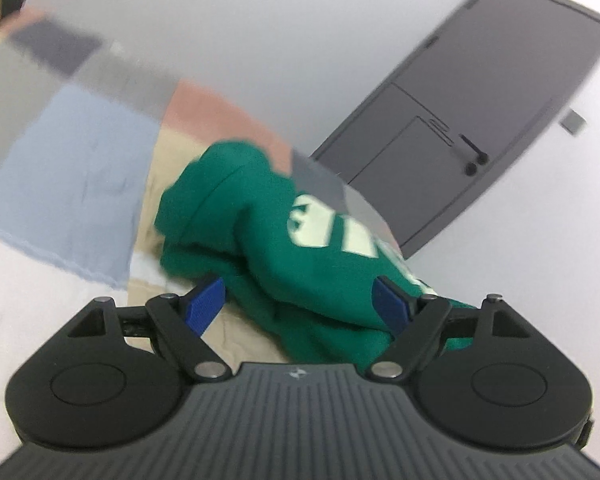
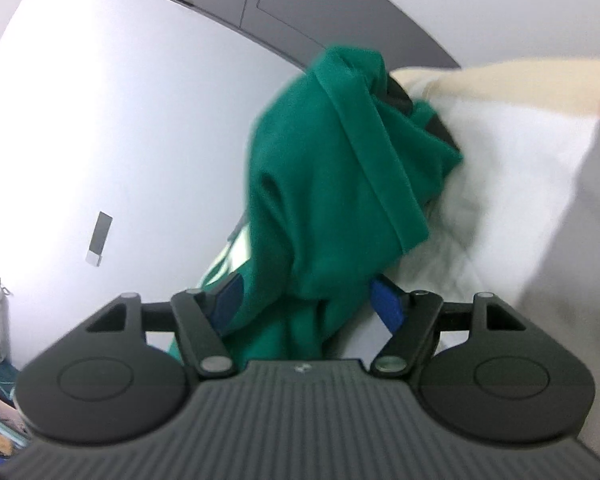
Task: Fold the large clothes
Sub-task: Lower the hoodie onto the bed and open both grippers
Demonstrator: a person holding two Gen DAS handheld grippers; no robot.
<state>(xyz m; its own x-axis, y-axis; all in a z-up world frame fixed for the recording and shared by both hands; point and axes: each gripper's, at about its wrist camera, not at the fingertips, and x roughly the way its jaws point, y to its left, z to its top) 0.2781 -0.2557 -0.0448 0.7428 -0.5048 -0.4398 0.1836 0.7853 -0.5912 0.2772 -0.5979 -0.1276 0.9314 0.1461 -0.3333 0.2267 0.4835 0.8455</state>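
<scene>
Left gripper (image 1: 300, 304): jaws spread wide, blue pads (image 1: 205, 306) well apart, green sweatshirt (image 1: 284, 240) bunched between them and spilling toward 1 o'clock; the right-hand pad sits against the cloth, the left-hand pad looks clear of it, so released, not clamped. The garment lies crumpled on the patchwork bedding (image 1: 80, 176), with blue, pink, beige and white panels; pale lettering (image 1: 332, 228) shows on its upper fold. Grey door (image 1: 472, 128) at 1 o'clock against a white wall (image 1: 260, 20), small grey wall plate (image 1: 573, 123) beside it at 2 o'clock. Right gripper (image 2: 306, 304): jaws also wide apart, the same green sweatshirt (image 2: 332, 184) hanging between them in a thick rumpled fold running up to 12 o'clock, hem band visible; pads flank the fabric but aren't pinched on it. White and beige bedding (image 2: 520, 168) fills 1 to 3 o'clock. Both views motion-blurred, so fine contact is hard to call.
</scene>
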